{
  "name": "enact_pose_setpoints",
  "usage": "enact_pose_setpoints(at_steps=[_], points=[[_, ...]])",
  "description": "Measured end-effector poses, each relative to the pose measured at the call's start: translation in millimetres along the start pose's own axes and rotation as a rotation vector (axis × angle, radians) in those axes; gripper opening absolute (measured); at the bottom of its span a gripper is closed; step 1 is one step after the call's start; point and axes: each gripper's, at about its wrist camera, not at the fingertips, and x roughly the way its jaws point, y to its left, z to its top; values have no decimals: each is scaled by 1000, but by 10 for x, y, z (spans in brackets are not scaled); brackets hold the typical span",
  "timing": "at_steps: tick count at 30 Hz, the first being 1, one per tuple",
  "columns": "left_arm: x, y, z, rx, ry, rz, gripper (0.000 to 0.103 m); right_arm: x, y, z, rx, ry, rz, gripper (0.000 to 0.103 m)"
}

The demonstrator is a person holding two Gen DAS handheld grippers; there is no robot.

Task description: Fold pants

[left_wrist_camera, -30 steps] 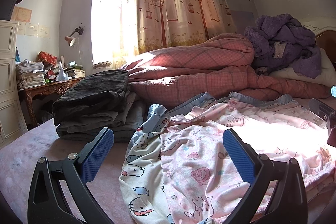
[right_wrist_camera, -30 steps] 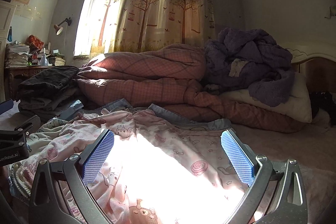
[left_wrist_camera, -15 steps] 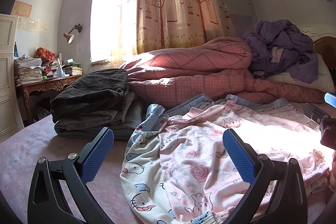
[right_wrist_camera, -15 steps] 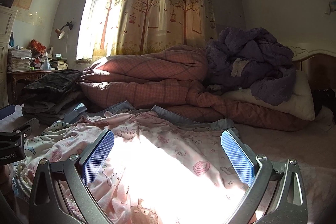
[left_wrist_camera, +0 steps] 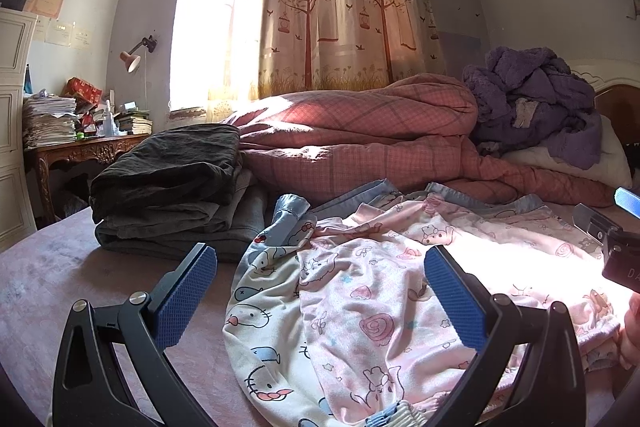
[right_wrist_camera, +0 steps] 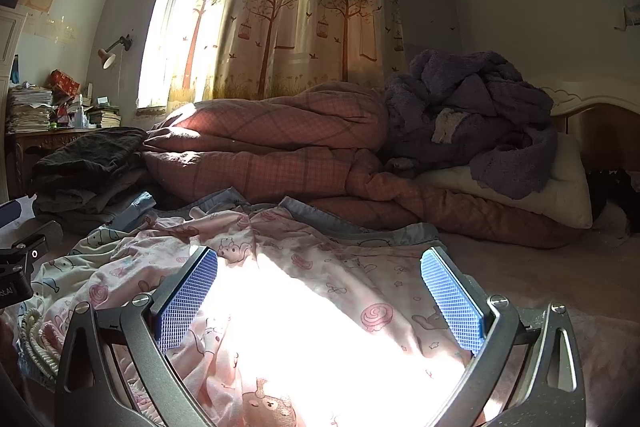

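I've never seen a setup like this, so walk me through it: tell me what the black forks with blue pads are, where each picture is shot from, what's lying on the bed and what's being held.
The forks are handheld grippers, one in each of a person's hands, each carrying a wide-angle camera that looks out along its fingers. One picture is from the left gripper, the other from the right gripper. Both stand open and hold nothing. Under them, on the bed, lie pink cartoon-print pants, crumpled and partly sunlit. Left of them sits a stack of dark folded clothes; behind are a rolled pink quilt and a purple blanket.
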Motion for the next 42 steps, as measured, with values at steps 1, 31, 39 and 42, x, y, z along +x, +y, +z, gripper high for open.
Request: enact_pose_setpoints(at_steps=[1, 31, 39, 42], points=[[1, -11, -1, 7, 0, 2, 103, -1, 1, -1, 2, 1, -1, 103], [19, -3, -10, 9, 2, 9, 103, 0, -18, 1, 6, 9, -6, 103], [0, 2, -14, 6, -10, 8, 103, 0, -16, 5, 7, 10, -6, 103], [-91, 37, -17, -9, -54, 16, 103, -1, -16, 10, 8, 8, -6, 103]])
